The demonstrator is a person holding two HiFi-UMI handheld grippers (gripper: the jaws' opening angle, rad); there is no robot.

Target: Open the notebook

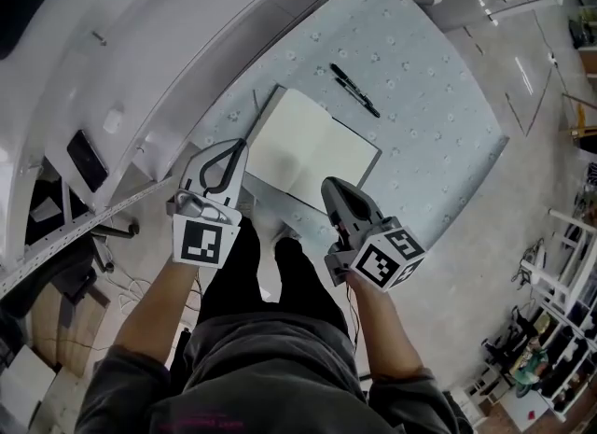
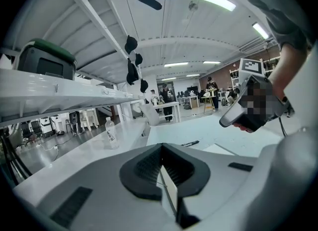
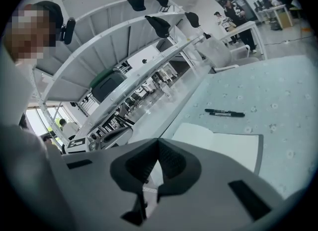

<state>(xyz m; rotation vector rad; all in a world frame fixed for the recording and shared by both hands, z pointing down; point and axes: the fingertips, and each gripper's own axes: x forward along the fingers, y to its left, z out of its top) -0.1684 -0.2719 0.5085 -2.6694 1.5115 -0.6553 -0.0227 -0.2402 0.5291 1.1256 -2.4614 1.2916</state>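
Note:
The notebook point(image 1: 312, 147) lies open on the pale patterned table cover point(image 1: 438, 115), showing blank cream pages; it also shows in the right gripper view point(image 3: 223, 145). My left gripper point(image 1: 233, 154) hangs above the notebook's left edge, jaws together with nothing seen between them point(image 2: 161, 148). My right gripper point(image 1: 330, 187) hovers over the notebook's near right corner. Its jaws look closed and empty point(image 3: 159, 143). Both grippers are held clear of the pages.
Two black pens point(image 1: 354, 90) lie beyond the notebook, also seen from the right gripper point(image 3: 226, 112). A white shelf frame point(image 1: 140, 77) runs along the table's left side. A water bottle point(image 2: 112, 133) stands on the ledge at left. People stand far off in the room.

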